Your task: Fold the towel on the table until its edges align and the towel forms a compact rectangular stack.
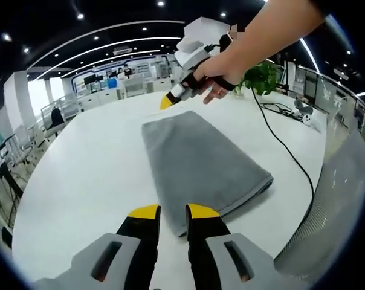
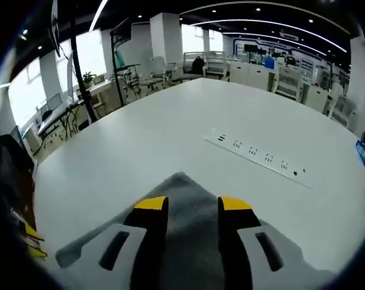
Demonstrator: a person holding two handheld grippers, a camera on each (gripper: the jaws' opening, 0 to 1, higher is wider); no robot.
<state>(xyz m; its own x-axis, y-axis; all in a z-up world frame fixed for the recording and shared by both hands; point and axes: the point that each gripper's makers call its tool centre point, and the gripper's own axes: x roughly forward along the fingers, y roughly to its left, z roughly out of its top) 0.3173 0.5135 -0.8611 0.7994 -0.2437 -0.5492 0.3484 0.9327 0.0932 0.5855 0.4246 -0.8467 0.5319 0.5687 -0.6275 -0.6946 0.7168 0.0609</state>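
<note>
Jaws of the left gripper (image 1: 173, 211) stand apart at bottom centre, empty, just short of the folded grey towel (image 1: 200, 163) lying mid-table (image 1: 92, 163). Beyond it, upper centre, a hand (image 1: 222, 71) holds the right gripper (image 1: 165, 101). The right gripper view instead shows open jaws over the towel and a power strip (image 2: 258, 155) farther off.

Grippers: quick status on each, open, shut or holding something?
Left gripper: open, nothing between the jaws, just short of the towel.
Right gripper: open, jaws above the towel, holding nothing.
</note>
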